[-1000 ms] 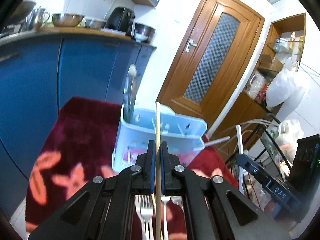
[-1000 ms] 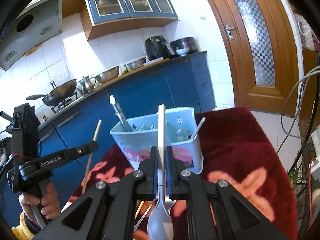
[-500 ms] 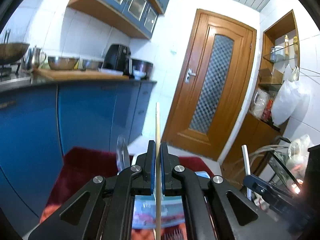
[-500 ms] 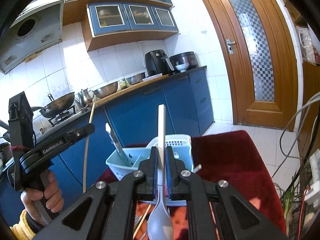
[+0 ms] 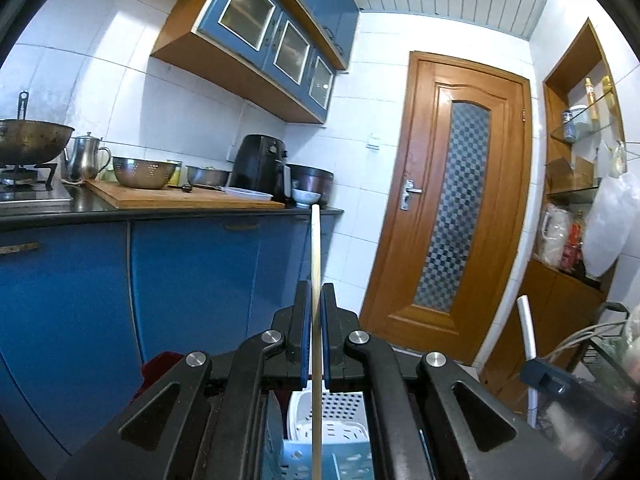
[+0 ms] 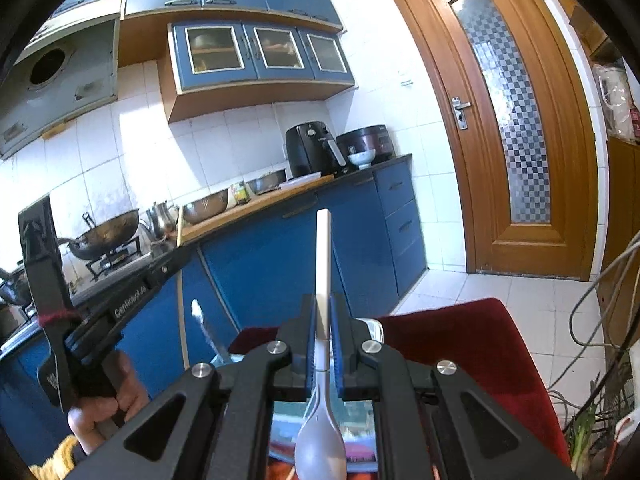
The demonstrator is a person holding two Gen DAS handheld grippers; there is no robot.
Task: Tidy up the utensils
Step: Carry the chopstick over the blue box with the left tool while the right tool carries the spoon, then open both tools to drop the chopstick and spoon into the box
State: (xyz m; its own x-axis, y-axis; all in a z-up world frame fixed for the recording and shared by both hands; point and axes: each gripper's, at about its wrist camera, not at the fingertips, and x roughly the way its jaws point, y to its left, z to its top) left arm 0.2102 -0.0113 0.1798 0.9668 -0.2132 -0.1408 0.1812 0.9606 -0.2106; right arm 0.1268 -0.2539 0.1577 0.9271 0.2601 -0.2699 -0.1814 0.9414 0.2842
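Note:
My left gripper (image 5: 315,300) is shut on a thin wooden chopstick (image 5: 315,248) that stands upright between the pads. Below it, between the gripper arms, shows the light blue utensil caddy (image 5: 328,436). My right gripper (image 6: 323,312) is shut on a white plastic spoon (image 6: 322,264), handle up and bowl (image 6: 320,452) down. The caddy (image 6: 280,412) lies mostly hidden under the right gripper. A knife (image 6: 202,324) stands in its left side. The left gripper body (image 6: 100,316) shows at the left of the right wrist view, and the right gripper with the spoon handle (image 5: 526,328) at the right of the left wrist view.
The caddy stands on a dark red patterned cloth (image 6: 472,344). Blue kitchen cabinets (image 5: 192,280) with a worktop of pots and an air fryer (image 5: 260,168) are behind. A wooden door (image 5: 452,208) is to the right. Cables (image 6: 600,304) hang at the right.
Both grippers have risen and tilted up with their utensils. The caddy and red cloth have dropped to the bottom of both views; the forks on the cloth are out of sight.

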